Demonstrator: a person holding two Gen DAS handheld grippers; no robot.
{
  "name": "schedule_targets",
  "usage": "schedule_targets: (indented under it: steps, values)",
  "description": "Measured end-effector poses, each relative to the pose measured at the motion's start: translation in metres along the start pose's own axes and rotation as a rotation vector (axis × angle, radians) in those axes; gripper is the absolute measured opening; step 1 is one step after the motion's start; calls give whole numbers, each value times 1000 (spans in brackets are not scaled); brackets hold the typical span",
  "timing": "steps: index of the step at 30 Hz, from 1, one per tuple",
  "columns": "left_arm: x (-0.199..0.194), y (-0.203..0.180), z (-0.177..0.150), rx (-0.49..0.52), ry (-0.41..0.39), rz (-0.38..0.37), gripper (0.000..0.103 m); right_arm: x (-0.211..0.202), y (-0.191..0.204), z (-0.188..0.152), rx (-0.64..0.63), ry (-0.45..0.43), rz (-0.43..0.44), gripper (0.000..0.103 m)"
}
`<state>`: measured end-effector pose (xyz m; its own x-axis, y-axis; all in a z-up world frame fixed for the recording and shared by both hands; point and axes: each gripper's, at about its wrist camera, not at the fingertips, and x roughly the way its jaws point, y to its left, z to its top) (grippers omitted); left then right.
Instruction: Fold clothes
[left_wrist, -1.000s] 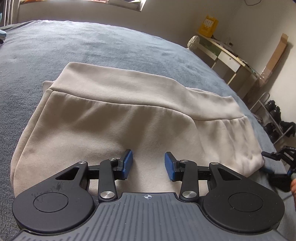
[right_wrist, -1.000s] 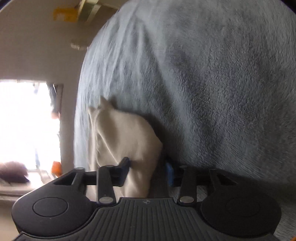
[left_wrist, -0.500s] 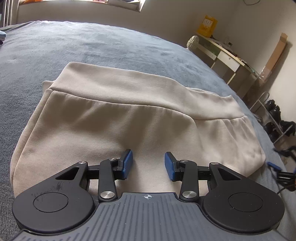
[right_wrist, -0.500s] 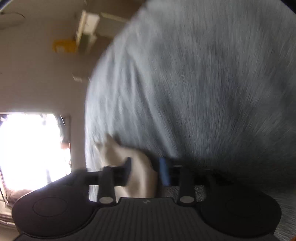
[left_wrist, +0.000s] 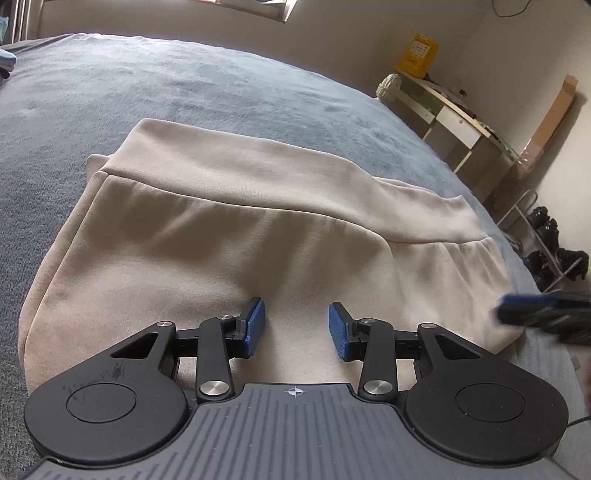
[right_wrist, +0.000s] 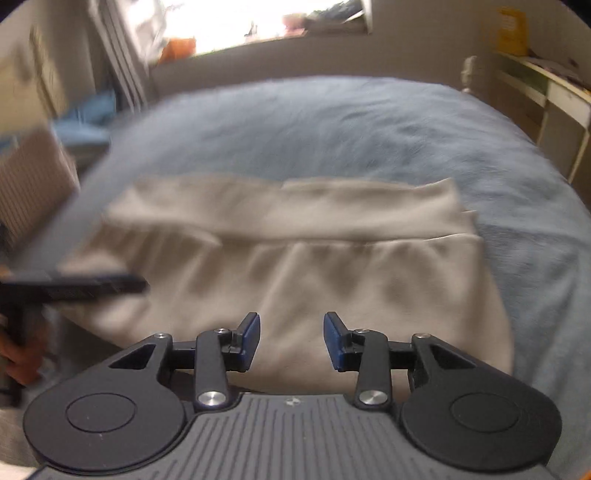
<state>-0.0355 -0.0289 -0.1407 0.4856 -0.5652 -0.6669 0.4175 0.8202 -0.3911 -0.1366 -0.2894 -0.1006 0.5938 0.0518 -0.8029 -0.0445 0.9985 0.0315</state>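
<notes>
Both the left gripper (left_wrist: 296, 325) and right gripper (right_wrist: 291, 339) hung spread and empty over the beige garment (left_wrist: 229, 236); only the right view showed a hand (right_wrist: 20, 360) at lower left.

Left wrist cam sits low and close over the near edge of the beige folded garment (left_wrist: 236, 236), facing across the grey-blue bed (left_wrist: 184, 85) toward the far wall, desk (left_wrist: 454, 110) at right. Right wrist cam looks the same general way, toward the window (right_wrist: 258, 18), a bit further back and motion-blurred. Both views share the garment, bed and desk. Each cam catches the other gripper at its frame edge: right gripper (left_wrist: 546, 314), left gripper (right_wrist: 77, 286).
</notes>
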Motion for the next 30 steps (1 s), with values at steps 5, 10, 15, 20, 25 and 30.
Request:
schedule_targets:
  steps: [5,10,15,20,25,30]
  values:
    - [0,2,0,-7,-2,-4,38,-13,11,4,-46,-27,-38,40]
    - [0,-2,0,6,1,10,38,-32,22,9,-83,-67,-69,40]
    - [0,-3,0,10,2,12,39,20,25,2,-58,47,-100,42]
    - [-2,-5,0,31,6,18,39,29,24,-7,-15,6,-121,43]
    - [-15,-16,8,60,-4,43,39,28,24,-9,-8,-1,-126,44]
    - [-12,-32,23,96,19,101,39,28,22,-10,7,2,-123,45]
